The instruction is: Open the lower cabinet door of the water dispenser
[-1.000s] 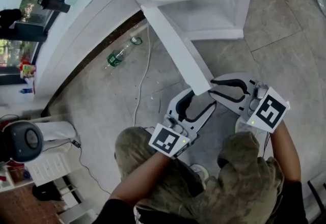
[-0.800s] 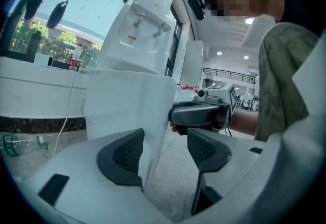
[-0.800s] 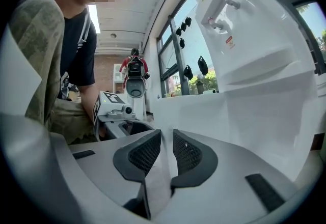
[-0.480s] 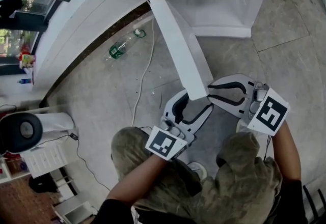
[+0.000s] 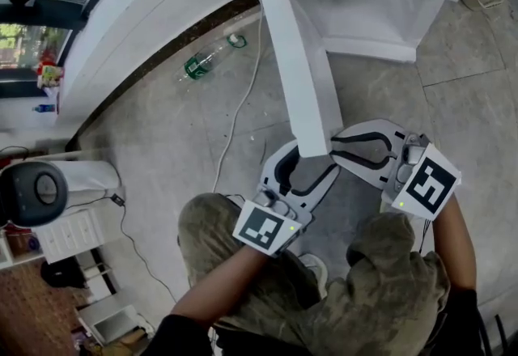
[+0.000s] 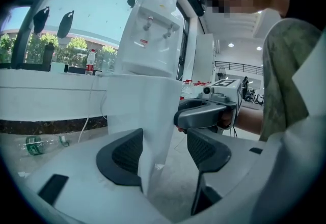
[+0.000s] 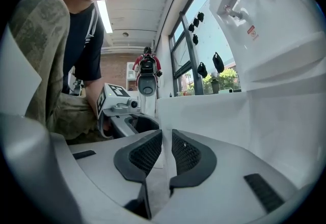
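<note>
White cabinet door (image 5: 301,79), right gripper (image 7: 165,152) clamping edge (left gripper (image 6: 164,150) jaws apart)

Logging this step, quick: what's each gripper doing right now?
Left gripper: open, fingers straddling the cabinet door edge.
Right gripper: closed on the cabinet door edge.

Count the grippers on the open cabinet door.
2. The left gripper straddles the free end of the door, jaws apart with a gap on one side. The right gripper is clamped on the same end, beside it. Neither is hidden.
</note>
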